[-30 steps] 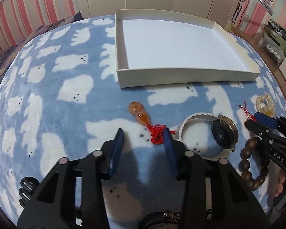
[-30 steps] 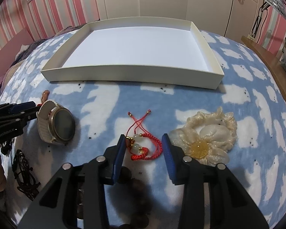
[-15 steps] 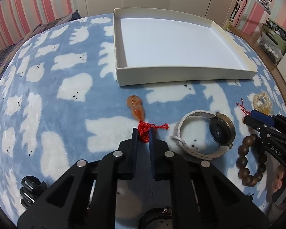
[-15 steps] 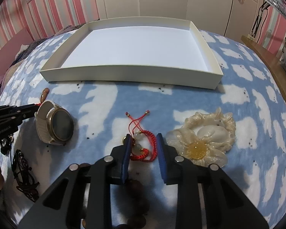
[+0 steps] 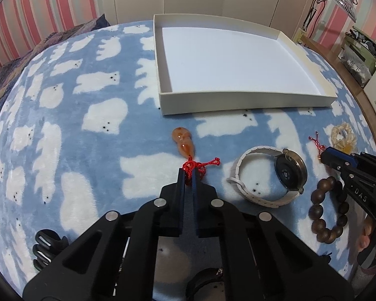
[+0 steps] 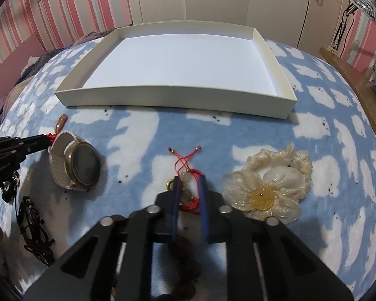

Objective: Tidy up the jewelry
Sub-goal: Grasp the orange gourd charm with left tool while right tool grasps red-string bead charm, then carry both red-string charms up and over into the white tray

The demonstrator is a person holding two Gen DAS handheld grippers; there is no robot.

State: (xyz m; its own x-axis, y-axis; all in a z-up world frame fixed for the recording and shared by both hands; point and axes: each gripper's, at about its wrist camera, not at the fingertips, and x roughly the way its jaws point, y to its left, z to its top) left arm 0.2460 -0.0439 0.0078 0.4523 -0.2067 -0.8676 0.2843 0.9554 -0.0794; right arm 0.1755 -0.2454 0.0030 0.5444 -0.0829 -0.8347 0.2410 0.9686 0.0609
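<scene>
My left gripper [image 5: 187,173] is closing its jaws tight on the red cord knot of an orange gourd pendant [image 5: 181,141], which lies on the blue blanket. My right gripper [image 6: 189,179] is closing on a red cord bracelet [image 6: 188,160] with pale beads. The cord is bunched between its pads. A shallow white tray [image 5: 238,102] [image 6: 175,97] lies empty just beyond both. In the right wrist view the left gripper [image 6: 46,141] shows at the left edge by the pendant [image 6: 61,123]. In the left wrist view the right gripper [image 5: 325,156] reaches in at the right edge.
A cream-strapped watch [image 5: 285,173] [image 6: 82,168] lies between the grippers. Near them are a dark wooden bead bracelet [image 5: 325,213], a cream flower scrunchie [image 6: 268,183], a black hair clip [image 5: 45,248] and a black woven bracelet [image 6: 35,225]. A wooden bedside edge runs along the right.
Both grippers went from open to shut, the left on the pendant's red knot and the right around the red bracelet. The left gripper edged forward over the knot; the right kept its place.
</scene>
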